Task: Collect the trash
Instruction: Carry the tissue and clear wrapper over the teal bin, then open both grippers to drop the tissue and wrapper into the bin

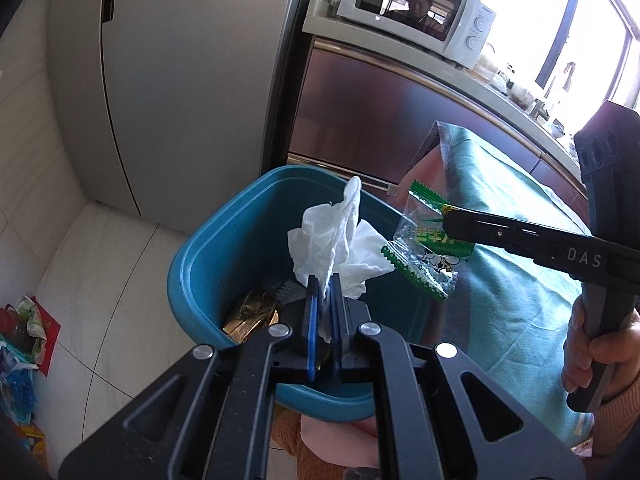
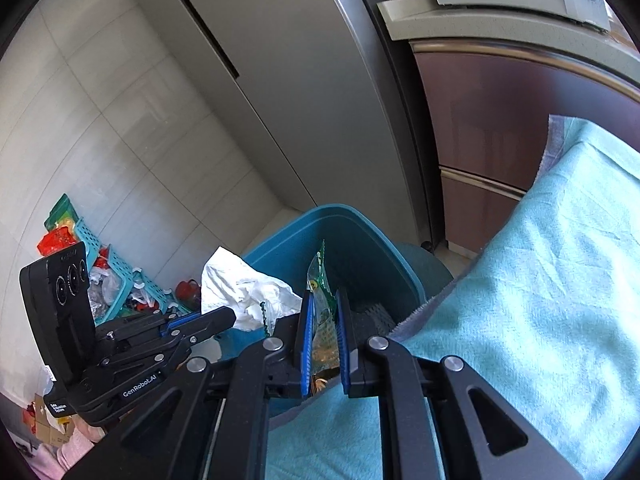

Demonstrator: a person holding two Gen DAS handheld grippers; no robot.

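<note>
My left gripper (image 1: 326,280) is shut on a crumpled white tissue (image 1: 336,236) and holds it over the blue trash bin (image 1: 208,240). My right gripper (image 2: 325,294) is shut on a clear green-edged snack wrapper (image 2: 320,280) above the bin's rim (image 2: 340,212). In the left wrist view the right gripper (image 1: 450,216) holds the wrapper (image 1: 424,244) just right of the tissue. In the right wrist view the left gripper (image 2: 230,314) holds the tissue (image 2: 244,284) to the left. The bin holds a gold wrapper (image 1: 250,316) and a dark item.
The table with a teal cloth (image 2: 540,280) lies to the right of the bin. A grey fridge (image 1: 180,80) and brown cabinets (image 1: 380,120) stand behind, with a microwave (image 1: 416,4) on the counter. Teal baskets and clutter (image 2: 100,268) sit on the floor at left.
</note>
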